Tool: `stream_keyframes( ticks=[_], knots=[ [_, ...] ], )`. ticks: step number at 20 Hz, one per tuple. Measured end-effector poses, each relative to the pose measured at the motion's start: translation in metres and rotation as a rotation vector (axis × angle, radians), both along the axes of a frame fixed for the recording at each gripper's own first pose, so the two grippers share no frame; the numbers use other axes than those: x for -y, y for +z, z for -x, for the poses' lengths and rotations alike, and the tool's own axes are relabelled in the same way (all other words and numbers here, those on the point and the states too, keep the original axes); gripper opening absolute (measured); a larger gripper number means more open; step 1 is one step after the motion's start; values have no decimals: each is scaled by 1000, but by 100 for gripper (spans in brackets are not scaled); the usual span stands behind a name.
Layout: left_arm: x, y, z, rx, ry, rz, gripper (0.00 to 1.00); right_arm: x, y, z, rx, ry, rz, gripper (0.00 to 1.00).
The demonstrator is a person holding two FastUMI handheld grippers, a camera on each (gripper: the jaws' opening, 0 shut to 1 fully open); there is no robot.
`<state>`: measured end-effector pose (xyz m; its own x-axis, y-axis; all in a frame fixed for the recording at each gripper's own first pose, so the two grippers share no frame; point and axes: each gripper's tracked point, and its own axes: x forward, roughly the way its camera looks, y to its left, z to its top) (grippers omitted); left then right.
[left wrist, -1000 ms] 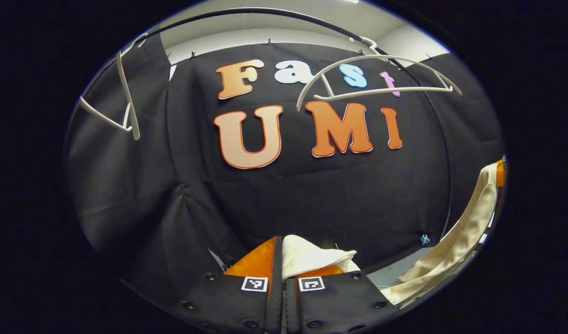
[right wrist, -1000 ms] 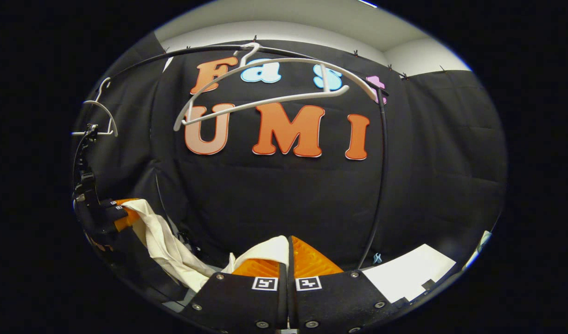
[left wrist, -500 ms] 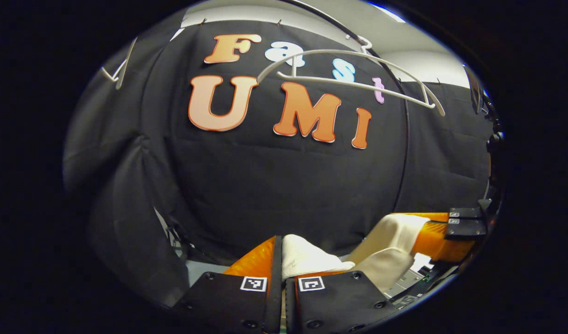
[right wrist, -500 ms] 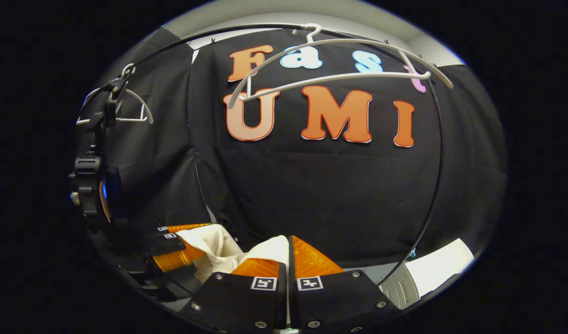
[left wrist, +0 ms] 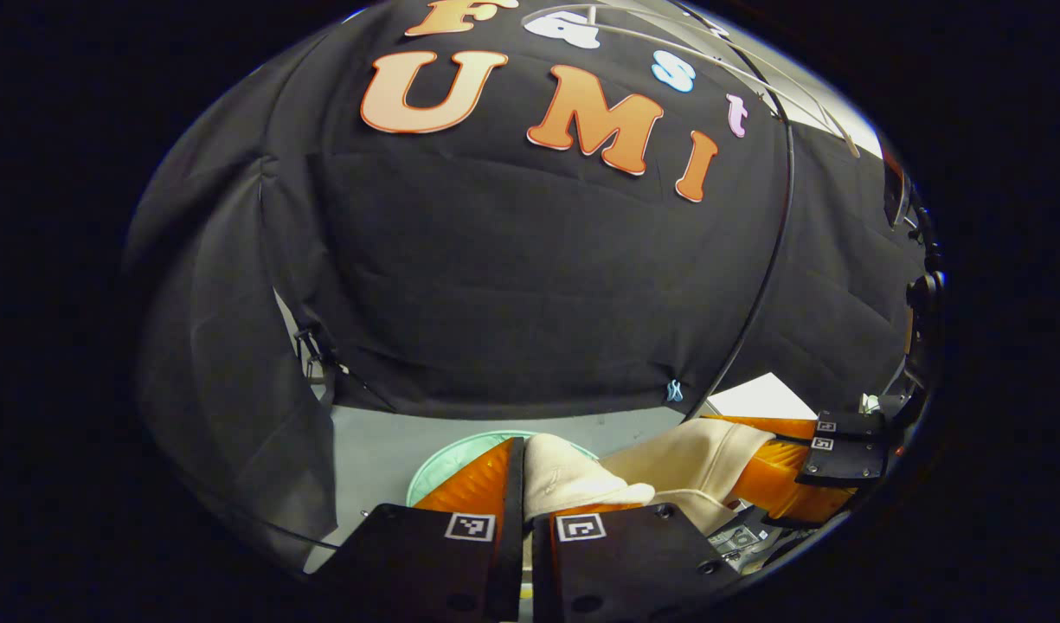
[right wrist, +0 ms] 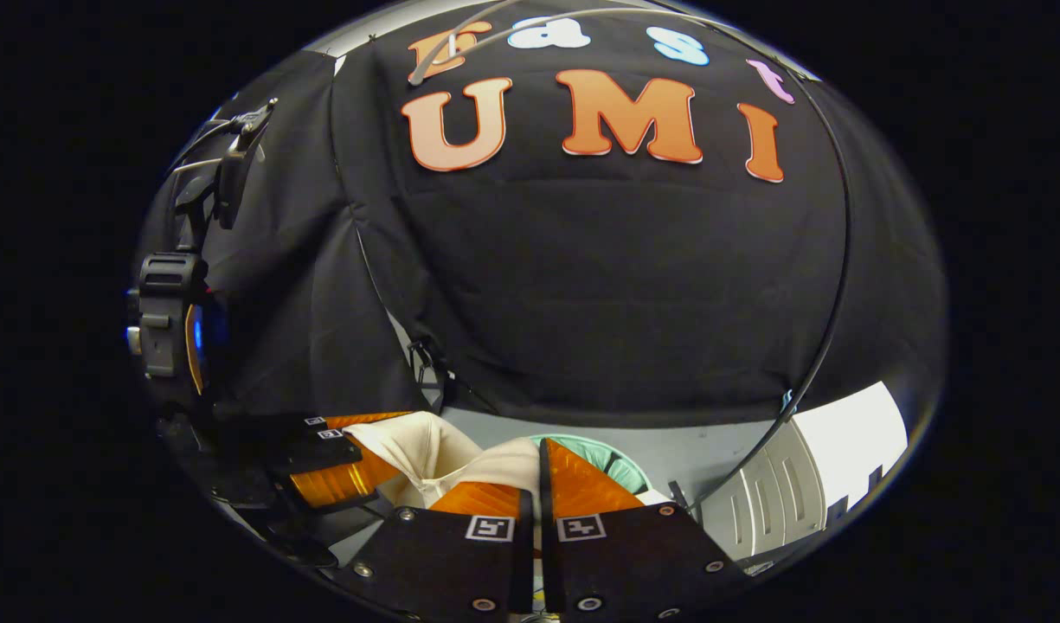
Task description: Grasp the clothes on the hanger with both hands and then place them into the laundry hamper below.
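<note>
Black cloth behind; left tool (left wrist: 524, 484) and right tool (right wrist: 540, 484) each pinch the cream garment (left wrist: 694, 463) above the green hamper (left wrist: 447, 459).

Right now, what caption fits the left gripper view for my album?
Left gripper pinching cream cloth above the green hamper, right gripper alongside.

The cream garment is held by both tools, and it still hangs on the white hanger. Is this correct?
Not quite. Both tools do grip the cream garment, the left tool and the right tool. But it is off the white hanger, which hangs bare at the top of the right gripper view, far above the cloth.
</note>
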<state>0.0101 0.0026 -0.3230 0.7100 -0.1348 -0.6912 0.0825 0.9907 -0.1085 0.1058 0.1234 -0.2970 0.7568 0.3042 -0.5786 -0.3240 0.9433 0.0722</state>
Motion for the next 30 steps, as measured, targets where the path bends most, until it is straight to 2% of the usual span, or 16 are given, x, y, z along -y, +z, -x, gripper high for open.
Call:
stream_keyframes(
  ticks=[2,3,5,6,8,9,10,11,12,13,14,16,23,26,30],
  knots=[
    [-9,-23,10,-70,13,-23,14,7,-27,5,-61,-14,31,6],
    [-14,-33,17,-115,23,-33,28,11,-38,7,-84,-26,52,8],
    [-20,-43,26,-159,38,-52,54,18,-65,14,-146,-35,71,18],
    [-22,-44,28,-168,41,-54,50,16,-74,22,-177,-36,65,18],
    [-24,-51,40,-200,37,-55,55,17,-88,26,-205,-53,44,35],
    [-25,-52,45,-214,35,-60,69,21,-95,31,-224,-58,42,36],
    [-27,-56,48,-225,37,-71,80,25,-100,32,-242,-68,38,54],
    [-29,-58,51,-230,40,-79,84,27,-105,37,-261,-80,33,60],
    [-34,-63,58,-234,44,-85,87,30,-108,46,-287,-93,27,73],
    [-38,-64,62,-238,49,-89,92,33,-111,55,-308,-108,19,80],
    [-40,-64,67,-242,52,-88,93,35,-115,59,-328,-125,12,88],
    [-38,-64,70,-238,57,-86,93,40,-122,65,-353,-146,6,93],
    [-37,-42,91,-213,70,-86,93,42,-120,90,-367,-168,16,95],
    [-46,-25,100,-136,76,-143,93,48,-107,108,-355,-194,9,95],
    [-44,21,108,-41,91,-114,93,59,-73,117,-282,-206,17,95]
  ],
)
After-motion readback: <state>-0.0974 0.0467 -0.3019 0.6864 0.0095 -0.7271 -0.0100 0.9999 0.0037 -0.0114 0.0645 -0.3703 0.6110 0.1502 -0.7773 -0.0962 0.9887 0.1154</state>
